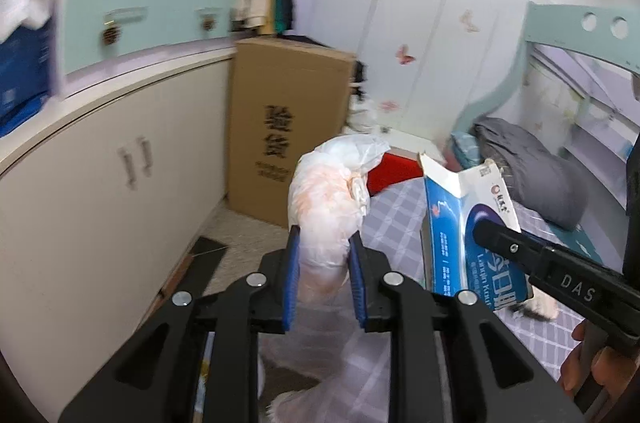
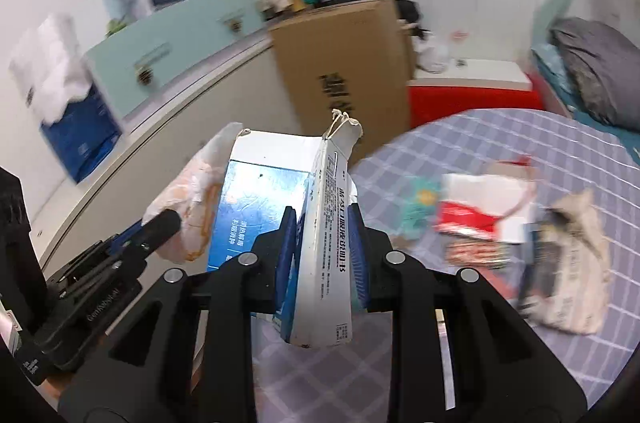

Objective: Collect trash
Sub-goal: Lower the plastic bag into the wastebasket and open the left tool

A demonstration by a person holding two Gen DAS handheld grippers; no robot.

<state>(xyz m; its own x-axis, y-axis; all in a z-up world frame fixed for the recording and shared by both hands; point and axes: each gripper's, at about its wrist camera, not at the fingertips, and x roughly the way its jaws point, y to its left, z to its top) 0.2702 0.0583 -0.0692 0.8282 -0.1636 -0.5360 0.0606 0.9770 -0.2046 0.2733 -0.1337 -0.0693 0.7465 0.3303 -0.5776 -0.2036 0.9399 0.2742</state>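
Note:
My left gripper [image 1: 323, 243] is shut on a crumpled white plastic bag [image 1: 332, 191] with orange marks, held up in the air. My right gripper [image 2: 322, 219] is shut on an opened blue and white cardboard box [image 2: 320, 223], also lifted. In the left wrist view the box [image 1: 464, 223] hangs just right of the bag, with the right gripper's finger [image 1: 504, 243] across it. In the right wrist view the bag [image 2: 192, 199] sits left of the box, with the left gripper's finger [image 2: 160, 227] on it.
A round table with a purple checked cloth [image 2: 480, 139] holds a red and white package [image 2: 480, 207], a teal card [image 2: 420, 207] and a crumpled paper bag [image 2: 576, 263]. A tall cardboard box [image 1: 280, 127] stands by cream cabinets [image 1: 100, 183]. A bed [image 1: 532, 167] lies right.

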